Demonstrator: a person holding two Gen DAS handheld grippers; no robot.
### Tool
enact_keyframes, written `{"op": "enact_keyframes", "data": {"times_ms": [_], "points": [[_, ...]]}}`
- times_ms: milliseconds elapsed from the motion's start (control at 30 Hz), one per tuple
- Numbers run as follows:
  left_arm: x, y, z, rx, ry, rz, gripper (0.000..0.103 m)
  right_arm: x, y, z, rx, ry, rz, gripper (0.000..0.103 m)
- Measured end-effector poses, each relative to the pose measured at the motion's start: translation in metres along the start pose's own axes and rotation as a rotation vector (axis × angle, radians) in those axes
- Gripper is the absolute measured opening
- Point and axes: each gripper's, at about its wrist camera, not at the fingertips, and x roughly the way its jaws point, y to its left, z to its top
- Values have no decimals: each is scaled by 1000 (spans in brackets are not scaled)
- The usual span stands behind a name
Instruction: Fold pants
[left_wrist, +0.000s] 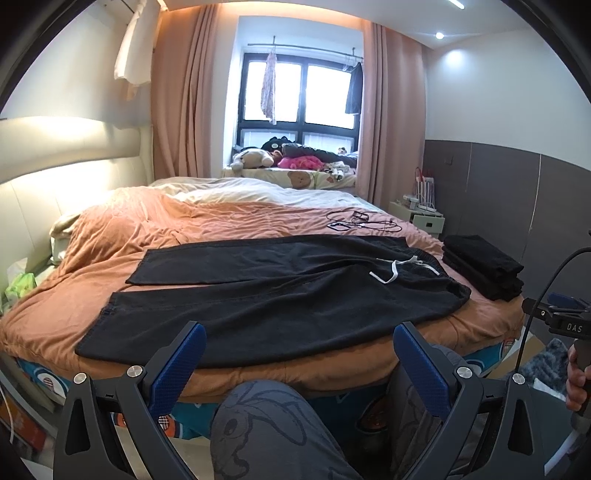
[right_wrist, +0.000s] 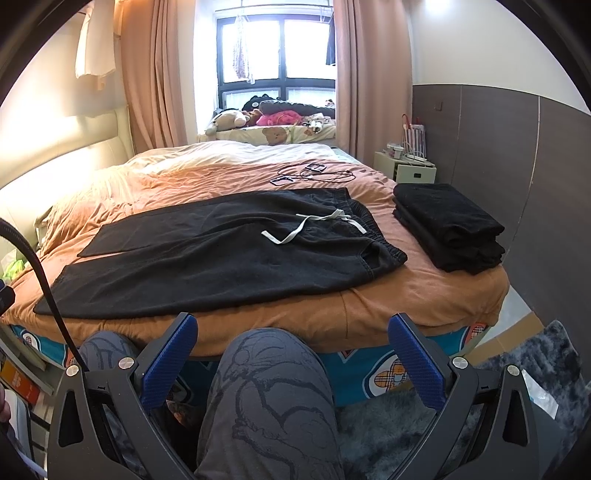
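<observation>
1. Left wrist view: a pair of black pants (left_wrist: 273, 291) lies spread flat across the foot of the bed (left_wrist: 332, 369), waistband to the right, both legs running left — laid out, it seems, so a fold can start from a smooth garment. The white drawstring (left_wrist: 399, 267) trails loose over the waist. The left gripper (left_wrist: 299, 341) hangs short of the bed edge, above the person's knee (left_wrist: 266, 424), its blue fingers (left_wrist: 181, 365) wide apart and gripping nothing.

2. Same view: a stack of folded dark clothes (left_wrist: 484, 266) sits just beside the waistband at the bed's right corner, likely kept close so finished pieces need little carrying. A phone and cables (left_wrist: 362, 221) lie farther up the orange duvet (left_wrist: 221, 218), well apart from the pants. The other hand-held tool shows at the right edge.

3. Right wrist view: the pants (right_wrist: 221, 266) are seen from nearer the waist, the near leg reaching the bed's near edge, the far leg lying parallel behind it. The right gripper (right_wrist: 291, 326) also waits off the bed over the knee (right_wrist: 266, 398), fingers (right_wrist: 417, 362) spread open and empty.

4. Same view: the stack (right_wrist: 450, 229) rests apart from the waistband. Judged from this layout, folding has not begun — a likely first move is bringing one leg over the other.
</observation>
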Motion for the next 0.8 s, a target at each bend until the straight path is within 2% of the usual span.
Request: {"op": "enact_keyframes", "data": {"times_ms": [800], "points": [[-8,3,-2,-10,-15,-41,102,-6,6,-3,-12,-23,-20,103]]}}
